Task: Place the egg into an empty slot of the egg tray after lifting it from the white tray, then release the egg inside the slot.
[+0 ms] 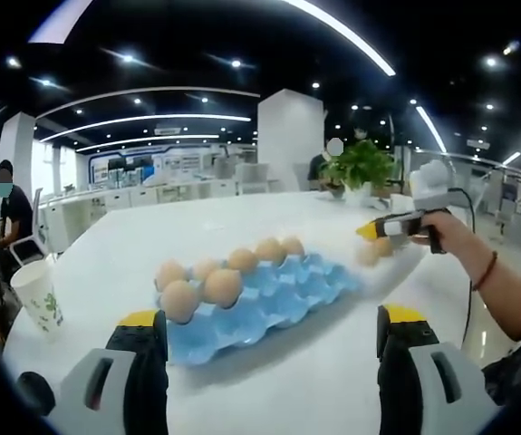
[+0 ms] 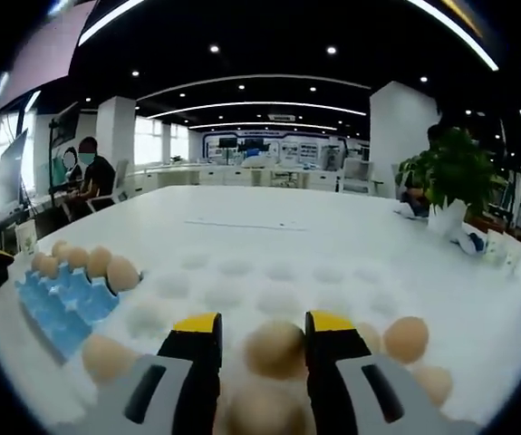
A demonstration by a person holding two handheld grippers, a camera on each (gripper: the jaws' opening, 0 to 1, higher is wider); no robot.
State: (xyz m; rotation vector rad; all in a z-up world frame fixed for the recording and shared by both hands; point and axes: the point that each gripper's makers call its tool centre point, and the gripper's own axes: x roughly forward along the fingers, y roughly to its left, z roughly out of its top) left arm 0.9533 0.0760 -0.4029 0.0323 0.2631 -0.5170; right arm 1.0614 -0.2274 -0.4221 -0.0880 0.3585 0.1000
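Observation:
The blue egg tray (image 1: 278, 294) lies on the white table and holds several brown eggs (image 1: 223, 286) along its left and far sides, while its near-right slots are bare. My left gripper (image 1: 269, 322) is open wide just in front of it, with nothing between its jaws. My right gripper (image 2: 262, 319) is low over the white tray (image 2: 242, 272), shut on a brown egg (image 2: 274, 349) between its yellow-tipped jaws. More eggs (image 2: 406, 337) lie around it in the dimples. In the left gripper view a person's hand holds the right gripper (image 1: 396, 227) at the right.
A paper cup (image 1: 38, 294) stands at the table's left edge. A potted plant (image 1: 360, 168) sits at the far side. The blue egg tray (image 2: 65, 299) lies left of the white tray. A person (image 2: 92, 177) sits at a desk beyond the table.

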